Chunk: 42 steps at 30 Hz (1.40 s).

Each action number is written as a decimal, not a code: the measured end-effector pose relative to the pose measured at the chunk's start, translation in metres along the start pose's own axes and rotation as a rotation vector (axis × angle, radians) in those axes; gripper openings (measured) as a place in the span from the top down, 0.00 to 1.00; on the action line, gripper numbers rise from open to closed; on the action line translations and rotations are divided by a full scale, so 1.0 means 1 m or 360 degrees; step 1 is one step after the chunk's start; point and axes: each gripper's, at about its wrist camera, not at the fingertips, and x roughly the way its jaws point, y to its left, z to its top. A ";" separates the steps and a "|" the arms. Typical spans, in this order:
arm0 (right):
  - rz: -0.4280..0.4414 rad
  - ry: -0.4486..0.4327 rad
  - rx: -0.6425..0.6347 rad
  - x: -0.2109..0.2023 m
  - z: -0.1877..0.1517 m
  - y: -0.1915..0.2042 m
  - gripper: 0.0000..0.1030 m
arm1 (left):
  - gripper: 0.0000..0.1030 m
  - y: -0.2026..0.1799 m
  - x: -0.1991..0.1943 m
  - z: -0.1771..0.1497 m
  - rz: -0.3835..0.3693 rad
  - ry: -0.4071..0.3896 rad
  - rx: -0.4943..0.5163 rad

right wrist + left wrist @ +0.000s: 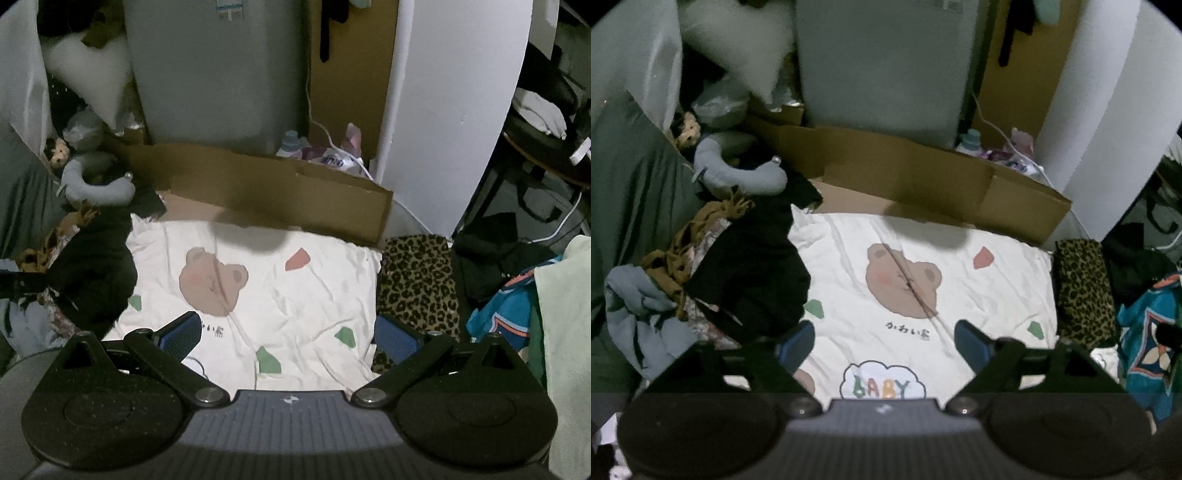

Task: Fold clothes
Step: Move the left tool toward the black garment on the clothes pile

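A heap of unfolded clothes lies left of a white bear-print sheet; black, pale blue and mustard pieces show in it. The same heap sits at the left in the right wrist view, beside the sheet. A folded leopard-print garment rests at the sheet's right edge. My left gripper hovers open over the sheet, holding nothing. My right gripper is open too, above the sheet's near right part, its right pad close to the leopard garment.
A cardboard box lines the sheet's far edge. A grey plush toy and a small doll sit at the back left. Bright blue patterned cloth and black clothing pile up on the right.
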 end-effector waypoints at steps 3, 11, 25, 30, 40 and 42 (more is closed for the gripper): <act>0.0033 -0.0017 0.0030 0.005 -0.001 0.000 0.00 | 0.21 0.012 0.005 0.002 0.0027 0.0008 -0.0020; 0.0050 -0.0093 0.0077 0.011 -0.007 0.002 0.00 | 0.21 0.038 0.006 0.006 0.0040 -0.0023 -0.0130; 0.0130 -0.0133 0.0258 0.034 -0.013 -0.009 0.00 | 0.14 0.088 0.010 0.006 0.0148 -0.0047 -0.0265; 0.0155 -0.0089 0.0245 0.048 -0.010 -0.007 0.01 | 0.14 0.111 0.024 0.005 0.0145 0.0018 -0.0288; 0.0172 -0.0053 0.0210 0.079 -0.005 0.001 0.01 | 0.14 0.139 0.059 -0.004 0.0142 0.0086 -0.0307; 0.0204 -0.0036 0.0210 0.086 -0.005 0.004 0.01 | 0.14 0.143 0.065 -0.006 0.0121 0.0086 -0.0305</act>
